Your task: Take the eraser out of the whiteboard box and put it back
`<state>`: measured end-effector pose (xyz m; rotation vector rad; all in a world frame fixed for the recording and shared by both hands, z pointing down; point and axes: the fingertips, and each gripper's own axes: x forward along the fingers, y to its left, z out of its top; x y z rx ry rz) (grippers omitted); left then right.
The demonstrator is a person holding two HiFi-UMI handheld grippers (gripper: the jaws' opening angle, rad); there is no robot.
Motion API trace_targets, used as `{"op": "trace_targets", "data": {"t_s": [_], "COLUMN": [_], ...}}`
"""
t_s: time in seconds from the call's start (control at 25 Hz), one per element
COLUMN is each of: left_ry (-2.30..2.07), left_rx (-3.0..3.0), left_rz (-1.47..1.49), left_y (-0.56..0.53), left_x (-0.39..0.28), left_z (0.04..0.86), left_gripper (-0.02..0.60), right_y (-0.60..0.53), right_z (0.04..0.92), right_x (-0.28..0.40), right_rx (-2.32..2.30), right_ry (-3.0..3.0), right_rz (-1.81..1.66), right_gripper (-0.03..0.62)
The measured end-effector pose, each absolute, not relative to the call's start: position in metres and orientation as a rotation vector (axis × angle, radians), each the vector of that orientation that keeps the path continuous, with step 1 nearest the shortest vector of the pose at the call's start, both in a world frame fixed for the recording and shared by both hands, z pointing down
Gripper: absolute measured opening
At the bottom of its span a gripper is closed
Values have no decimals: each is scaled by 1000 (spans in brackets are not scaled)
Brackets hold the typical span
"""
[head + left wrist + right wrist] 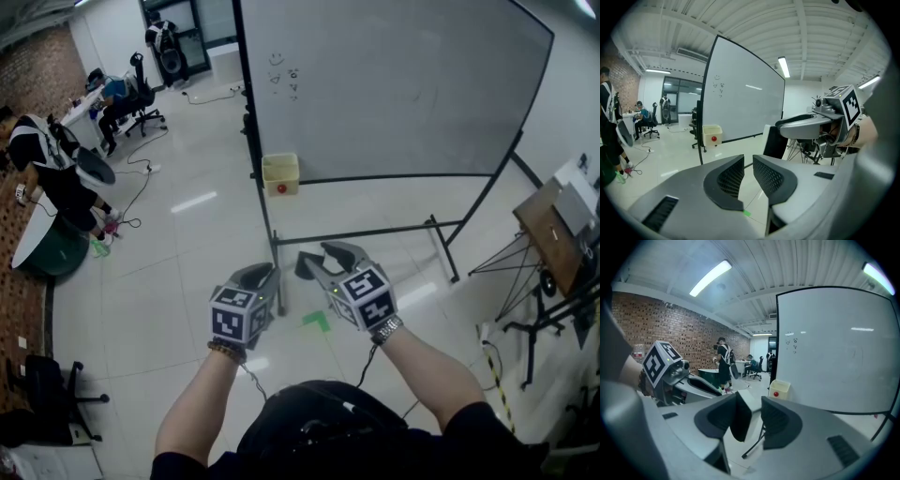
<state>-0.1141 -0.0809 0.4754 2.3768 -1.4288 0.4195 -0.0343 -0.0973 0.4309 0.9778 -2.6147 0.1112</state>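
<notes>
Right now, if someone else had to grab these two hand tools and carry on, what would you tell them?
Left gripper: jaws a little apart, nothing between them.
Right gripper: closed on the dark eraser, held in the air.
Box: yellow, at the lower left corner of the whiteboard, some way ahead across the floor.
Done: the eraser is out of the box.
Left: carry it over and put it back in the box.
</notes>
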Motion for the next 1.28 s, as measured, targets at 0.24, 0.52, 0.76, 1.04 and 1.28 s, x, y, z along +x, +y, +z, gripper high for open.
{"op": "trace_targets", "data": {"t_s": [0.24,0.52,0.76,1.04,1.28], "left_ry": [-1360,-1252,-1175,-1111,-1096], "left_rx": [2439,2531,2587,2629,2635], "left_rz": [454,442,508,572,607], "left_y": [-78,-72,-67,-64,-64], "left_x": [-97,-69,-47,-27,-12], "left_z": [476,473,475,477,479], "left_gripper": [147,202,244,244,244], "right_y": [-99,-91,-83,-73,-69], "right_z": [432,431,429,424,423], "right_x": [-27,-20,-12,-5,0], "right_rx": [952,864,771,629,555], "right_ry": [-2625,-2666,-2694,-2734,-2760], "right_rz": [121,108,84,63,42], "right_gripper": [192,192,192,192,192]}}
